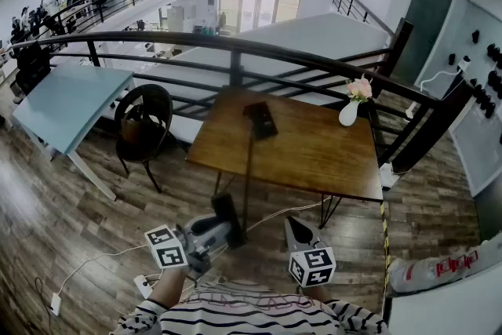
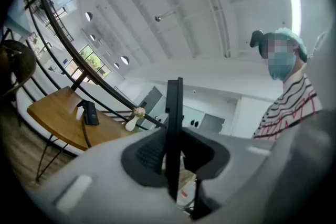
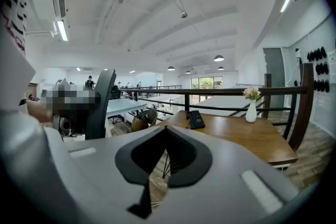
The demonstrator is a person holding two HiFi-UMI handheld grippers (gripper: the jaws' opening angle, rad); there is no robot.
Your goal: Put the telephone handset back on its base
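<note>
Handset (image 2: 173,107) is being gripped edge-on by L gripper (image 2: 172,157) w/ base (image 1: 260,120) well ahead of it on table (image 1: 314,153); approach is best being made slowly, cord (image 1: 249,169) left slack, R gripper (image 3: 165,131) (jaws closed, empty) held clear alongside.

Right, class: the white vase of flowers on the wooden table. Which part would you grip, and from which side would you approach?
Probably the narrow neck of the white vase, just below the flowers, jaws level. It stands upright near the far right corner of the wooden table with the railing close behind, so come from the near, open side.
</note>
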